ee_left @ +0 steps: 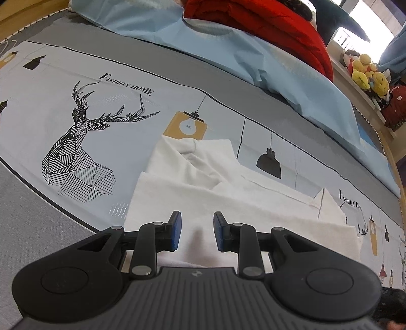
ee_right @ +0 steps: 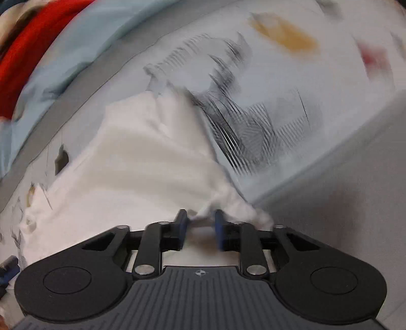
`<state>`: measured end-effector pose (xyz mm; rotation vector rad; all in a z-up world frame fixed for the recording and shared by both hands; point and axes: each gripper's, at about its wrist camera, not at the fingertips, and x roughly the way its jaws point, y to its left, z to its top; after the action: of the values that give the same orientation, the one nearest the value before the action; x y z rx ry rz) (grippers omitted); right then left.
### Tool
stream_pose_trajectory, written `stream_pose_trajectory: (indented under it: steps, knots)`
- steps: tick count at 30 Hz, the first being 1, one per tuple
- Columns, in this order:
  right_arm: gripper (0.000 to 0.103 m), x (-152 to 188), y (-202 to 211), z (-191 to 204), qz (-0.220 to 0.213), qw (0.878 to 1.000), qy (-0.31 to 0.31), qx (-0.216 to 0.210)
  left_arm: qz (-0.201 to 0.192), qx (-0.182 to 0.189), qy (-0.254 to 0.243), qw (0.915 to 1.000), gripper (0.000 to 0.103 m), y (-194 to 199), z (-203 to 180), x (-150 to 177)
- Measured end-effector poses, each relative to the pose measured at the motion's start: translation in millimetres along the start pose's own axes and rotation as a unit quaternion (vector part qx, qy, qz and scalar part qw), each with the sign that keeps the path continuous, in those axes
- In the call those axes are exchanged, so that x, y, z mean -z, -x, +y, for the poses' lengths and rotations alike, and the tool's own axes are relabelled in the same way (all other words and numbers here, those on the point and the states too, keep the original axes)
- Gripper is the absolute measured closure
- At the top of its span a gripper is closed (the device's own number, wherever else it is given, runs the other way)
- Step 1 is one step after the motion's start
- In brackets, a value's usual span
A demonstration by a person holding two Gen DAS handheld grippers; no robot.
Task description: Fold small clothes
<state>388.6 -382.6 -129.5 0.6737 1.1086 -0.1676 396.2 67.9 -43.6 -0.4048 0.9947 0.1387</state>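
A small white garment [ee_left: 203, 182] lies partly folded on the printed bed sheet [ee_left: 76, 83], collar end away from me. My left gripper [ee_left: 196, 231] is open just above its near part, nothing between the blue pads [ee_left: 176, 228]. In the blurred right wrist view the same white garment [ee_right: 142, 157] spreads ahead. My right gripper [ee_right: 200, 226] has a gap between its pads, and a bunched edge of the white cloth [ee_right: 238, 203] lies at its right fingertip; whether it is pinched is unclear.
A light blue quilt [ee_left: 279, 63] and a red blanket [ee_left: 266, 22] lie along the far side of the bed. Yellow plush toys [ee_left: 368, 73] sit on a shelf at the right. A deer print [ee_left: 81, 142] marks the sheet left of the garment.
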Motion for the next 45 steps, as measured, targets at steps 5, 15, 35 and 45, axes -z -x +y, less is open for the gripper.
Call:
stream_pose_trajectory:
  steps: [5,15,35,45]
  knots:
    - [0.079,-18,41,15,-0.105,0.993,0.025,-0.037,-0.001,0.001,0.001,1.0000,0.073,0,-2,0]
    - [0.079,-49,8,24,-0.169,0.981,0.087,-0.026,-0.001,-0.004,-0.005,1.0000,0.073,0,0,0]
    - [0.097,-72,-8,-33,-0.188,0.981,-0.019,-0.042,0.001,-0.007,0.030,0.9995,0.061,-15,41,-15]
    - [0.044,-53,-35,5,-0.132,0.987,0.067,-0.063,-0.034,0.013,0.063,0.9974,0.033,-61,71,-17]
